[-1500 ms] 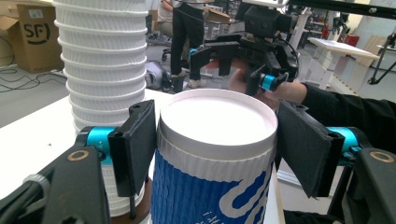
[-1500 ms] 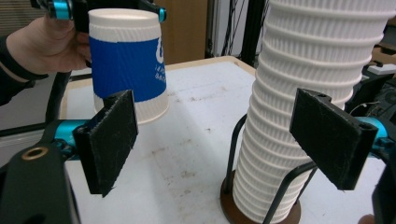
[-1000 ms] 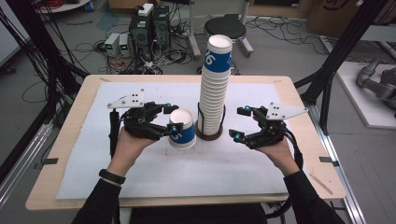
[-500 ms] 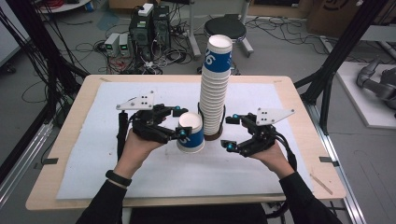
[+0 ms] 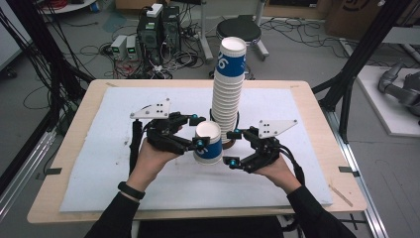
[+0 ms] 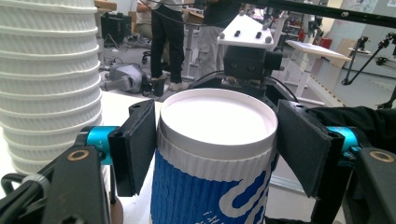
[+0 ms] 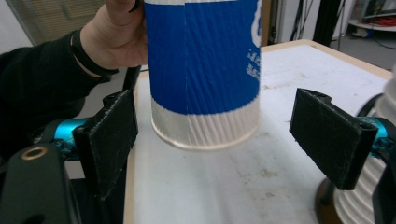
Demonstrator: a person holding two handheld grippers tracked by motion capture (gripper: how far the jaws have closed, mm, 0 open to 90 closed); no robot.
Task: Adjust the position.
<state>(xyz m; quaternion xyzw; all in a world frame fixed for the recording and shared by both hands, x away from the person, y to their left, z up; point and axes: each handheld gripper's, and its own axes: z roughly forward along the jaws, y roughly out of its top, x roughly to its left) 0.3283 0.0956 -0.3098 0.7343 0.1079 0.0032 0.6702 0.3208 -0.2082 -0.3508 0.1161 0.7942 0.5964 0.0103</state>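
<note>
I hold a single blue and white ribbed paper cup (image 5: 208, 144) in my left tongs (image 5: 198, 133), and the jaws are pressed on its white rim band from both sides. In the left gripper view this cup (image 6: 215, 163) fills the space between the flat black pads (image 6: 135, 144); I see the round open mouth and the fine corrugated wall under the smooth rolled lip. The cup is lifted above the white foam mat (image 5: 119, 163); in the right gripper view the pale ribbed bottom edge of it (image 7: 205, 70) hangs clear over the mat (image 7: 224, 186), which looks rough and has small dirty marks there. My right tongs (image 5: 236, 148) stand wide open just beside the cup, their rough, felt-like black pads (image 7: 109, 135) on either side of its lower part and touching nothing. Behind the cup, between the two tongs, rises the tall stack of white ribbed paper cups (image 5: 228, 94) with a blue cup on top, slightly leaning; the left gripper view gives its stacked rims (image 6: 49, 79) very near, and the right gripper view shows at the edge a dark round base (image 7: 329, 205) under the stack. The wooden table (image 5: 317, 114) carries the mat.
</note>
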